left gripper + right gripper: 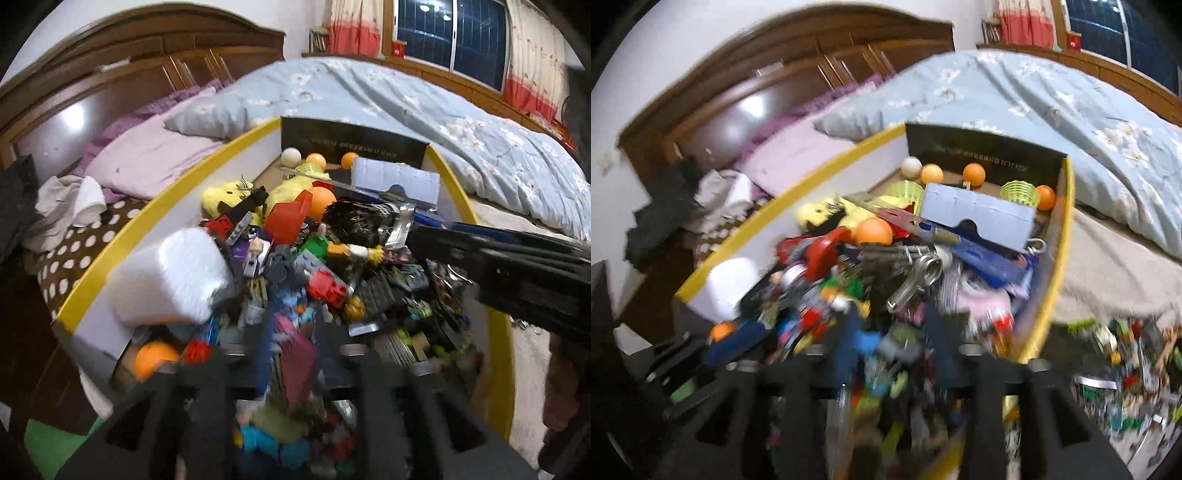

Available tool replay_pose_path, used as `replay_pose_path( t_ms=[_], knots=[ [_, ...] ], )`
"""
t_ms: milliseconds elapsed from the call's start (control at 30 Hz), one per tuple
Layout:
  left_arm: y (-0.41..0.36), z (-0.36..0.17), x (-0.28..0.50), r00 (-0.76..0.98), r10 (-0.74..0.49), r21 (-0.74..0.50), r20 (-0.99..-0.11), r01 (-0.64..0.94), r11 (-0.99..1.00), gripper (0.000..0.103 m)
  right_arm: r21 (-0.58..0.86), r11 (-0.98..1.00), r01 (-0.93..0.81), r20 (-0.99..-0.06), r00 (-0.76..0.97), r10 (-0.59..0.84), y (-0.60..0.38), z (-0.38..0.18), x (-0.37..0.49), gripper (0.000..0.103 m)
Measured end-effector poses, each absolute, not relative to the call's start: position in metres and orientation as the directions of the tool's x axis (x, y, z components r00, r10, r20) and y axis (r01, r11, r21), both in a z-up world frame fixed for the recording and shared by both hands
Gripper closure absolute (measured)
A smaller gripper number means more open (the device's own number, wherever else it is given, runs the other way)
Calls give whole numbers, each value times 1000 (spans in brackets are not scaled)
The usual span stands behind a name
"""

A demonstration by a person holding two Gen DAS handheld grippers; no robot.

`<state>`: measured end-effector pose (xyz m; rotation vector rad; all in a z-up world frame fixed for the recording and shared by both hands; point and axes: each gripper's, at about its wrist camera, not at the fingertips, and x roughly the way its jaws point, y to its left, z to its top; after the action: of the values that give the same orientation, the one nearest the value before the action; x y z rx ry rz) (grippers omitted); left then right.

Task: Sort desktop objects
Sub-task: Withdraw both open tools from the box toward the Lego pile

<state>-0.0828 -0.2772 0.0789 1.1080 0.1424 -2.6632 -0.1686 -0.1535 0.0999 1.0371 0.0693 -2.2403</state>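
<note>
The toy pile (317,280) fills the yellow-rimmed box (122,236) on the bed (1108,280). Toys are small, hard, light; pinch one by its sides. Left gripper (295,332) and right gripper (890,336) are apart, holding nothing.

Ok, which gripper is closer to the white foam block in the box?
Left. The left gripper hangs just beside the white foam block by the box's left wall; the right gripper is over the pile's right side.

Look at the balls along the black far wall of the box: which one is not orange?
The white ball, at the left end of that row. The balls beside it are orange; it alone is pale cream-white.
</note>
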Motion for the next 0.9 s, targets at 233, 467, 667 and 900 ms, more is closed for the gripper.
replay_pose_path(
  t_ms=[233,467,667,900],
  knots=[
    [-219,107,-34,-801,-248,90,-545,238,-967,52,296,-760,579,-565,-535,-628,-75,122,-100,33],
    [-158,116,-12,-891,-161,61,-424,149,-987,43,184,-824,536,-486,-679,-550,2,115,-49,31],
    [-101,99,-36,-895,-20,6,-445,19,-1000,43,54,-920,387,-556,-754,-350,58,83,-75,31],
    [-61,53,-110,-782,87,-40,-618,-79,-996,44,118,-959,258,-699,-665,-265,137,31,-140,31]
  ],
)
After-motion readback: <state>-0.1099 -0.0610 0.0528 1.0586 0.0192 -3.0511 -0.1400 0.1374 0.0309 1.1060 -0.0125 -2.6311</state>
